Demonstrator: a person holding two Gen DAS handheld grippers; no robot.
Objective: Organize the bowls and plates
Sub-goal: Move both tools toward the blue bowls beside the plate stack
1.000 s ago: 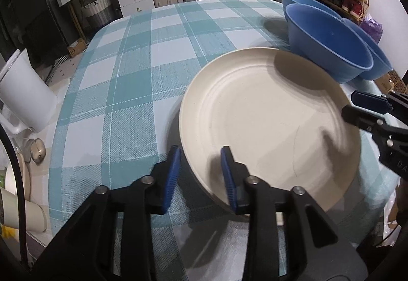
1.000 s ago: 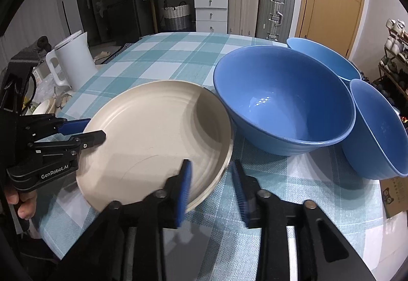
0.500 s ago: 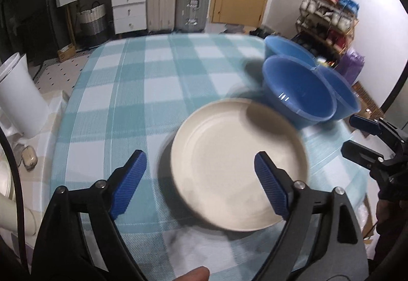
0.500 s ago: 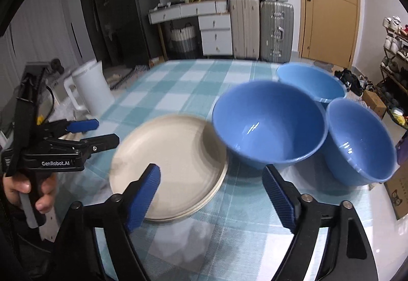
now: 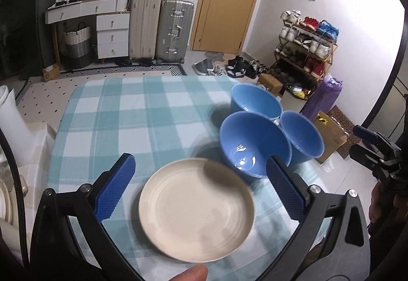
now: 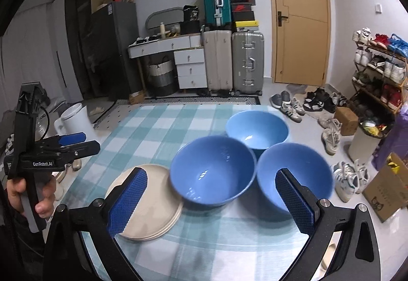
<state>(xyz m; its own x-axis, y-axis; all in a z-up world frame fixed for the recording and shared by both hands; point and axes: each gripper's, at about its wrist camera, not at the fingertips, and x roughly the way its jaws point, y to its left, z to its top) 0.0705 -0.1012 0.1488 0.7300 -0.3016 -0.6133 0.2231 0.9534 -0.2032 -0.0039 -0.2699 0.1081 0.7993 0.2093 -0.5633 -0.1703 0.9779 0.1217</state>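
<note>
The left gripper [image 5: 201,189] hangs above the table [image 5: 122,115] with its jaws opening wide and nothing between the blue pads; the cream plates [image 5: 196,209] lie flat on the checked cloth straight below and ahead of it, framed by the two fingers but not touched. From the right wrist view the plates show as a stack of several. Just beyond the plates, ahead and to the right of this gripper, three blue bowls sit close together: the near bowl [image 5: 252,143] right beside the plates' rim, the far bowl [image 5: 255,102] behind it, and the right bowl [image 5: 302,138] next to both. A white kettle [image 6: 76,120] stands off the table's left side.

The right gripper [image 6: 211,202] is also opening, spread wide and empty, held above the table. The near bowl lies directly ahead between its fingers, the plates ahead to the left, the right bowl ahead to the right. A hand [image 6: 28,191] grips the left gripper's handle at the far left.
</note>
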